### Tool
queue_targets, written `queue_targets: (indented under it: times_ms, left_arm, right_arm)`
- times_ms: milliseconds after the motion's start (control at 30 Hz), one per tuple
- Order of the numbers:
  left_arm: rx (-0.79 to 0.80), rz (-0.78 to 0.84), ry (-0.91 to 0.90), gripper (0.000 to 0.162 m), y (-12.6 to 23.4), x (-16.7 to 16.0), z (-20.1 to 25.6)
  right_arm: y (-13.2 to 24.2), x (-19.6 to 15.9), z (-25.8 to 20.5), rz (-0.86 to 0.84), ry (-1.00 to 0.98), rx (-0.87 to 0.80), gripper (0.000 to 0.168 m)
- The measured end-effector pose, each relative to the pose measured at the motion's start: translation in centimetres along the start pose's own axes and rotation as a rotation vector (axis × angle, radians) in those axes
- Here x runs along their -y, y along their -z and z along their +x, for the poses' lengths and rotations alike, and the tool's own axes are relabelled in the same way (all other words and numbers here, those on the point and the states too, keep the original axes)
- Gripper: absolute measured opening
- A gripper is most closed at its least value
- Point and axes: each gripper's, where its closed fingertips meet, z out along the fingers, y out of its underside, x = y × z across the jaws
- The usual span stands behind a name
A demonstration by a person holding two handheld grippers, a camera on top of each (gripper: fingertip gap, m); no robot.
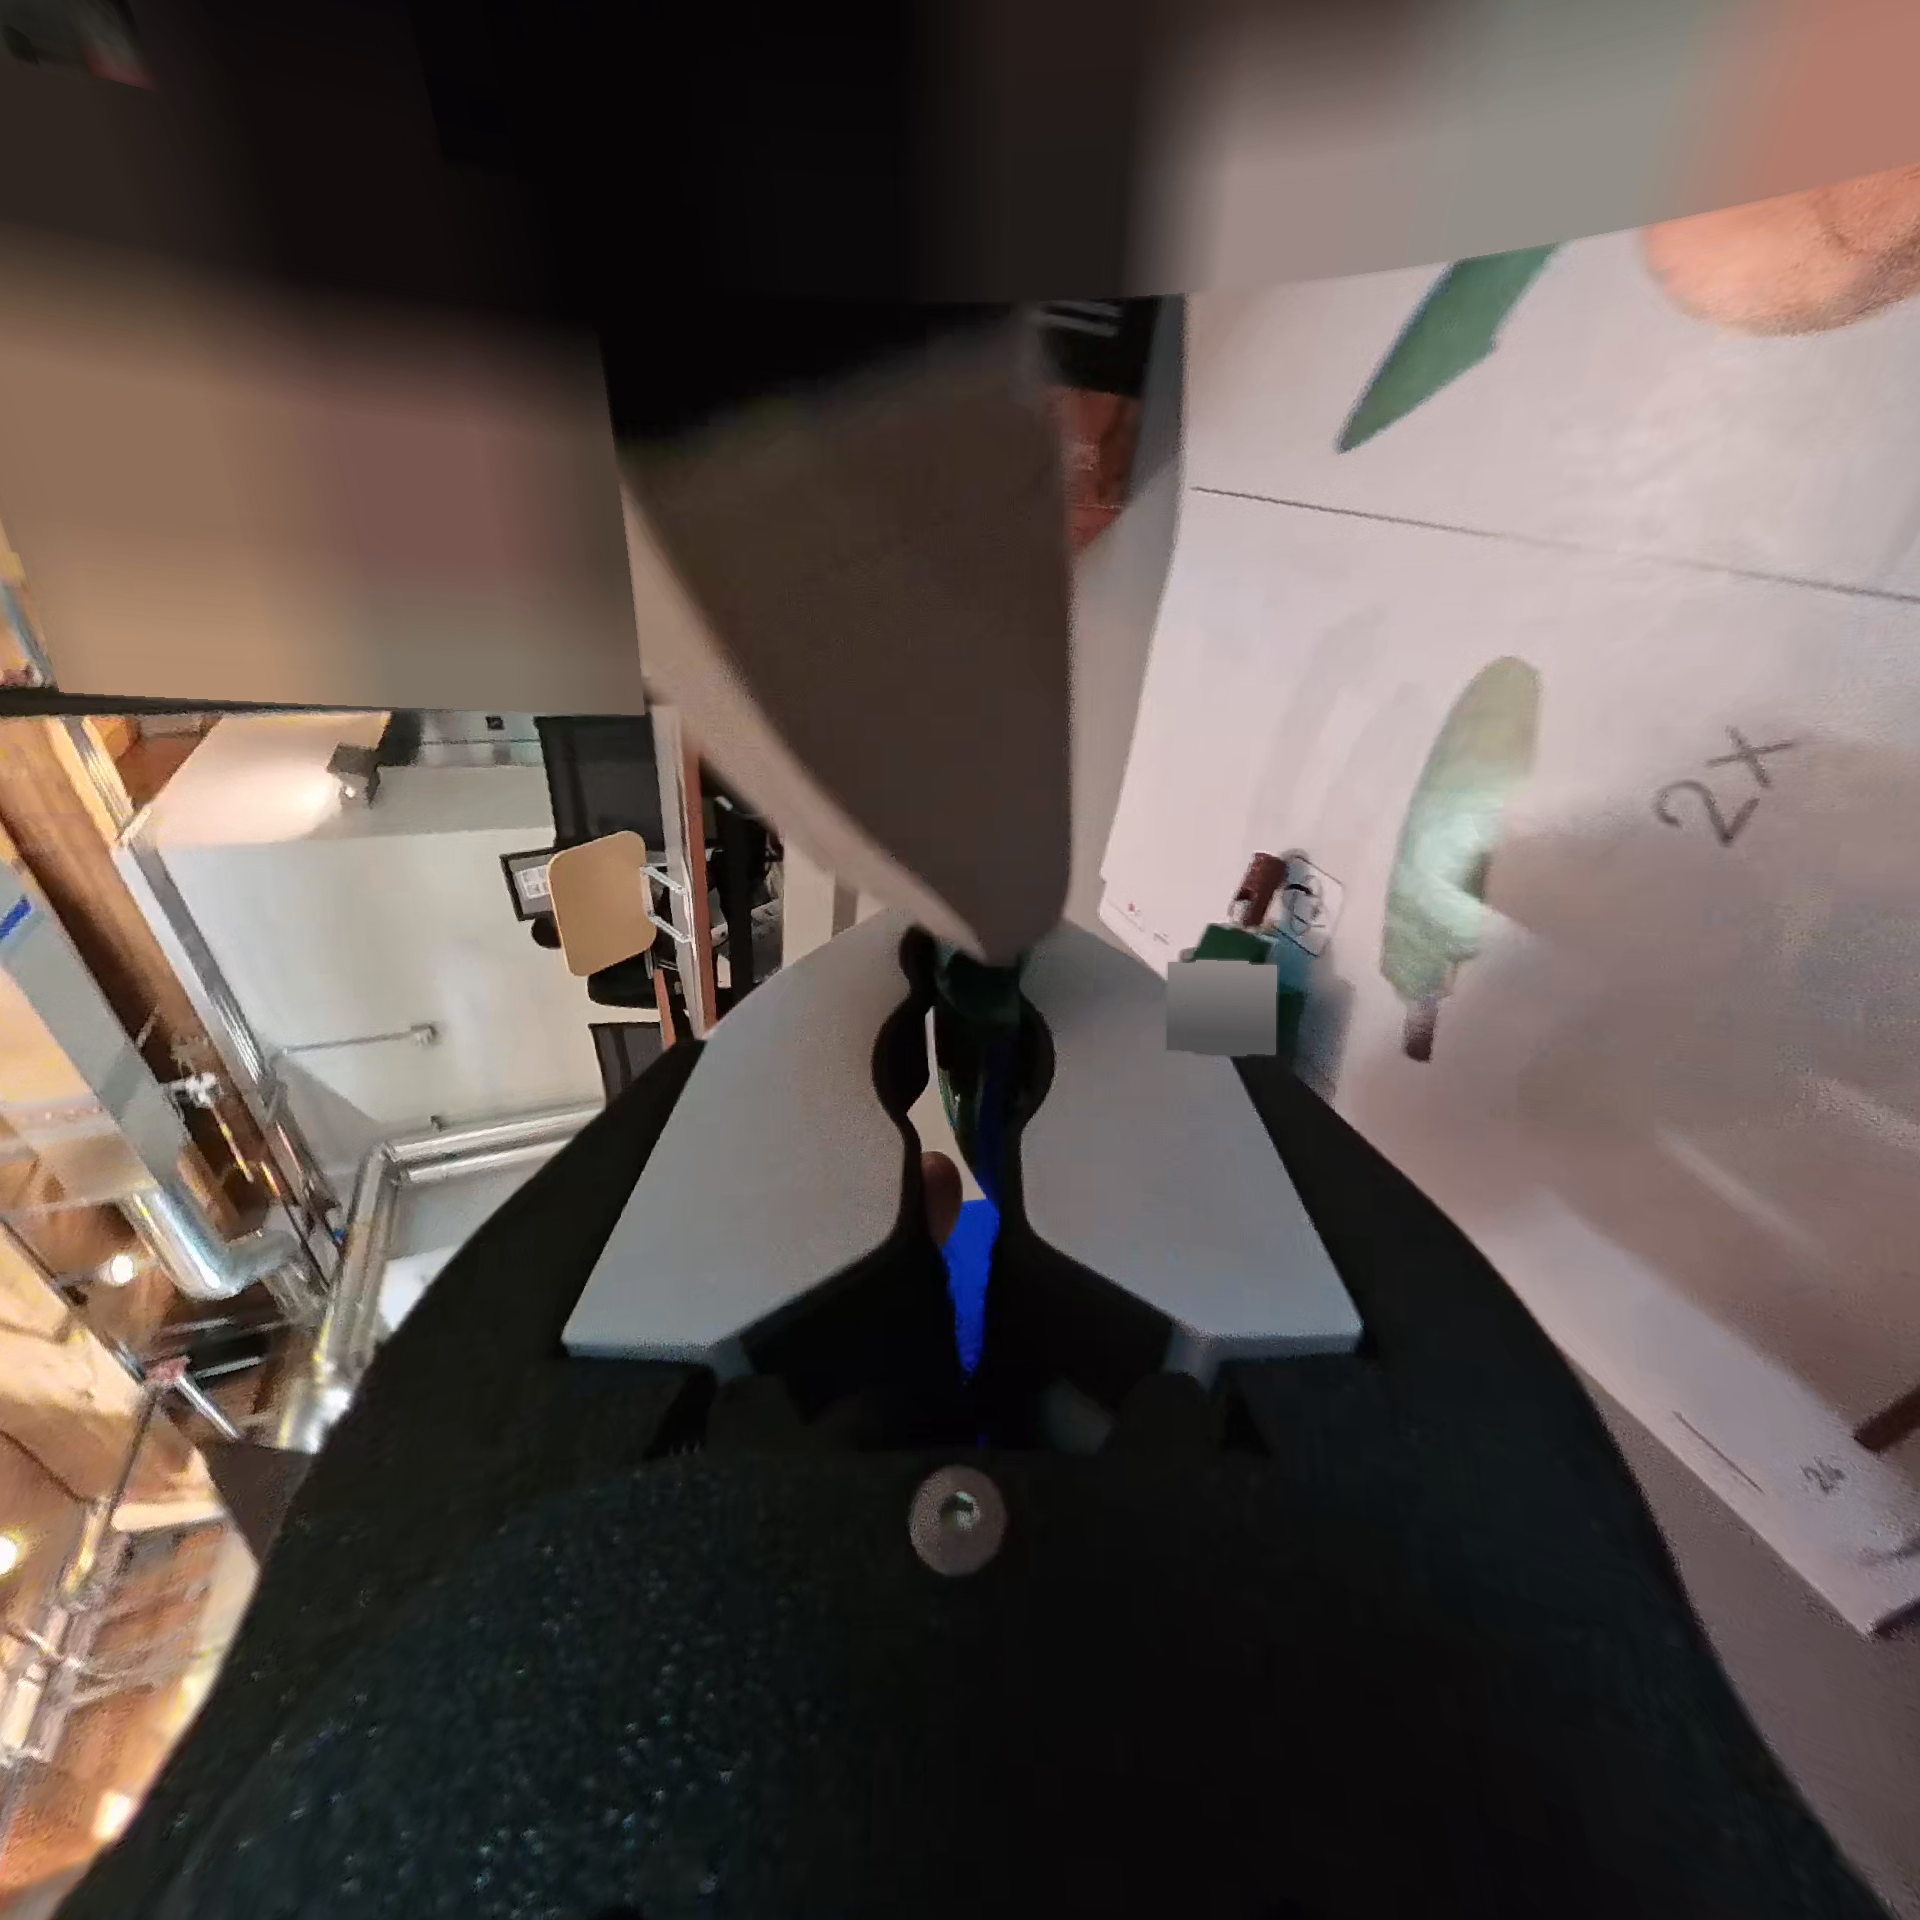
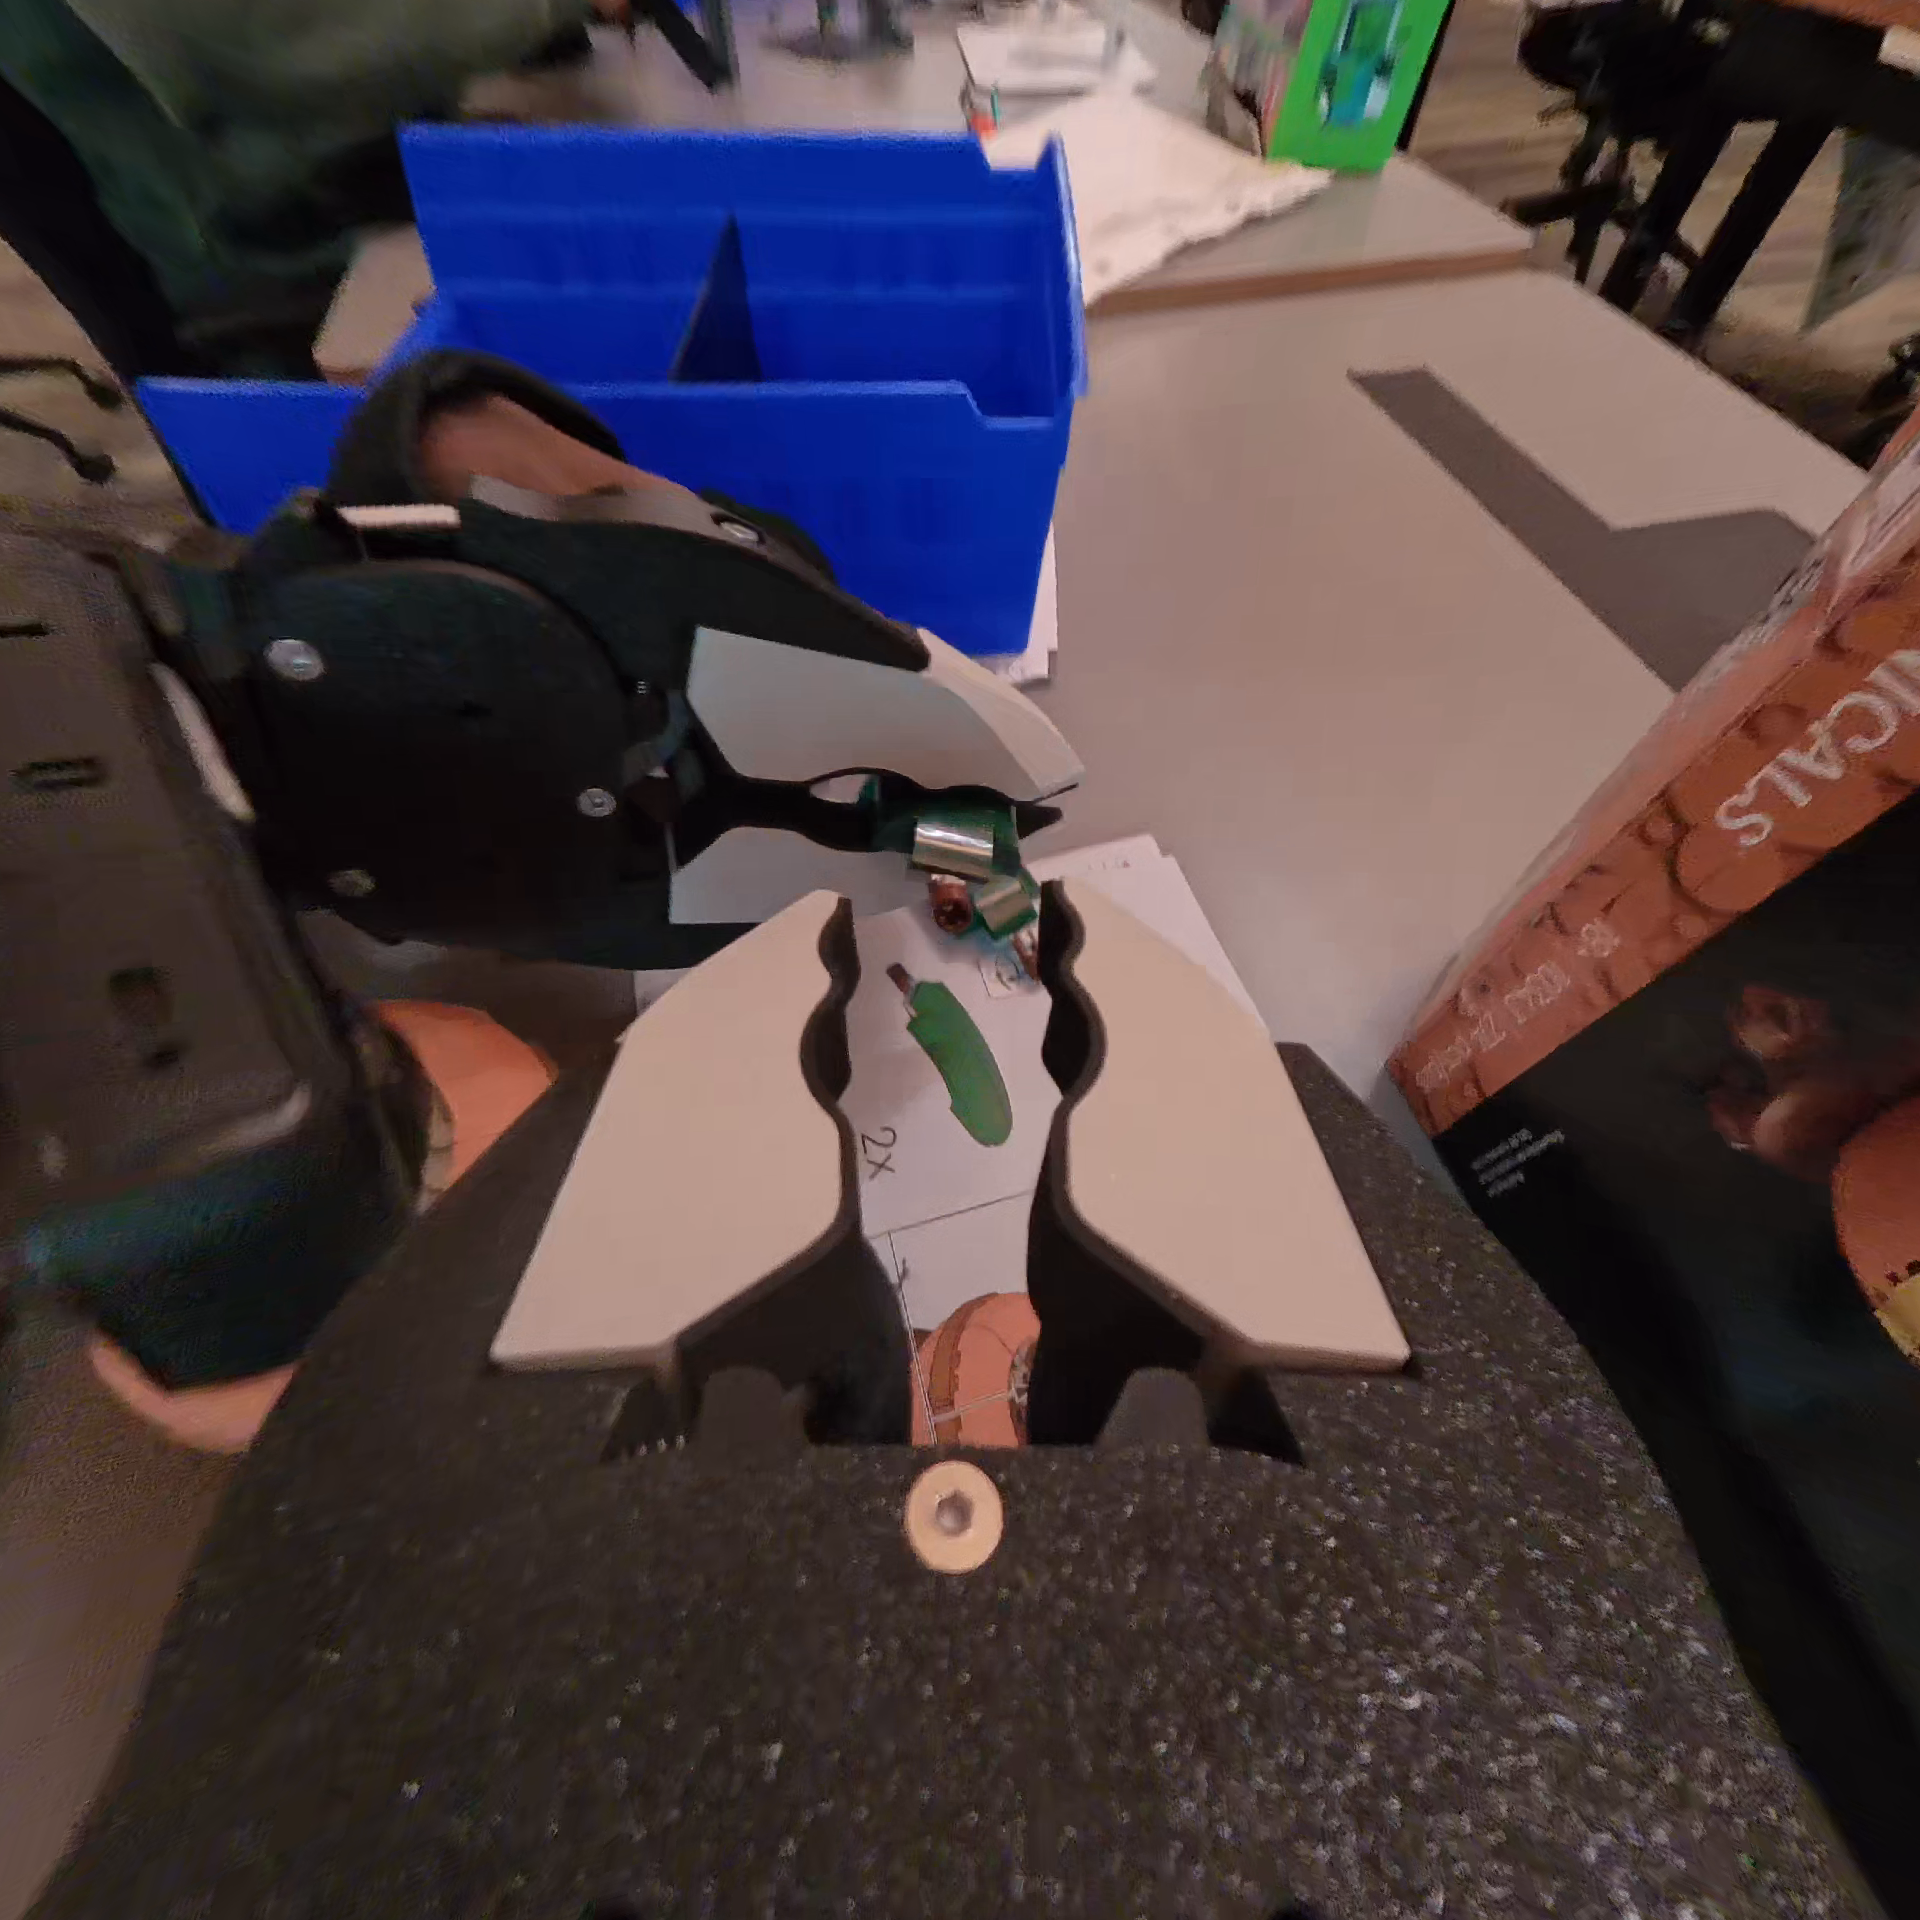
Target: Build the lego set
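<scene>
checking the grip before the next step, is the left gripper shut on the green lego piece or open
Shut on it. In the right wrist view the left gripper has its jaws nearly together with the green piece pinched between them.

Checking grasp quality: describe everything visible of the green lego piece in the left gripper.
The green lego piece is a small dark green, glossy plastic part with a shiny highlight across its face. It is clamped near the tips of the left gripper, which is turned sideways above the instruction sheet. A small brown-tipped part hangs below it. Its exact shape is blurred.
</scene>
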Motion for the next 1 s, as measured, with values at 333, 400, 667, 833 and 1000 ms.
queue_targets:
  times_ms: [333, 400, 667, 833, 1000]
  left_arm:
    - [0.043, 0.099, 0.184, 0.008, 1.4, 0.7, -1.5]
    - [0.056, 0.094, 0.16, 0.008, 1.6, 0.8, -1.5]
    - [0.076, 0.094, 0.143, 0.008, 1.9, 1.2, -1.5]
    - [0.083, 0.11, 0.122, 0.008, 1.9, 1.4, -1.6]
    - [0.133, 0.162, 0.054, 0.008, 2.4, 2.1, -2.3]
  right_arm:
    - [-0.1, 1.3, -1.3, 0.07, 0.04, 0.029, 0.018]
    - [0.2, 1.8, -1.2, 0.092, 0.046, 0.009, 0.017]
    - [0.7, 1.8, -1.4, 0.074, 0.123, -0.035, 0.006]
    - [0.9, 0.9, -1.1, 0.024, 0.14, -0.045, 0.013]
    - [0.7, 0.0, -2.3, -0.034, -0.012, 0.055, 0.032]
